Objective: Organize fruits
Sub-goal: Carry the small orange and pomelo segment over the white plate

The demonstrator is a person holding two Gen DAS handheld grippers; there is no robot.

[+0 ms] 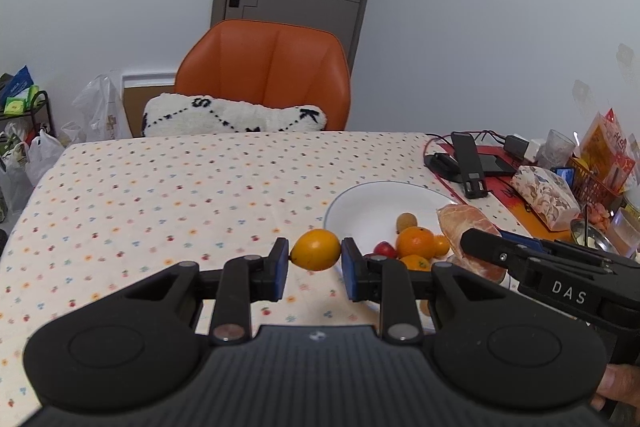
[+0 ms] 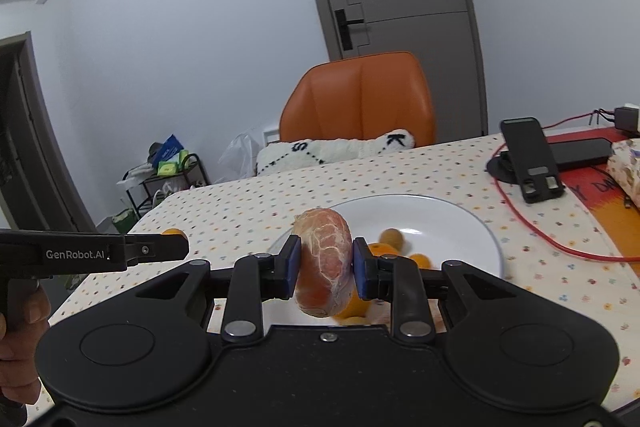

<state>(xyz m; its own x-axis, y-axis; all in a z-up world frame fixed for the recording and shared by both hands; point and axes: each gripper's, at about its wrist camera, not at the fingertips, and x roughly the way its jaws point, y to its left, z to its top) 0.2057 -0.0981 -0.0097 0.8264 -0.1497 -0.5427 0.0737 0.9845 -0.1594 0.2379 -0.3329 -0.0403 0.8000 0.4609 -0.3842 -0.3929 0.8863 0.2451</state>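
Two black claws fill the foreground. Left claw (image 1: 315,261) clamps one yellow-orange lemon-shaped fruit (image 1: 315,249), long axis crosswise between the pads, raised just off the left rim of the single white plate (image 1: 360,203). Right claw (image 2: 325,269) clamps one peeled pink grapefruit (image 2: 324,263), long axis upright, above the plate's near rim. On the plate lie three oranges, one red fruit (image 1: 385,249) and one brown fruit (image 1: 405,220). Counter (image 1: 180,187) left of the plate lies open to its far edge.
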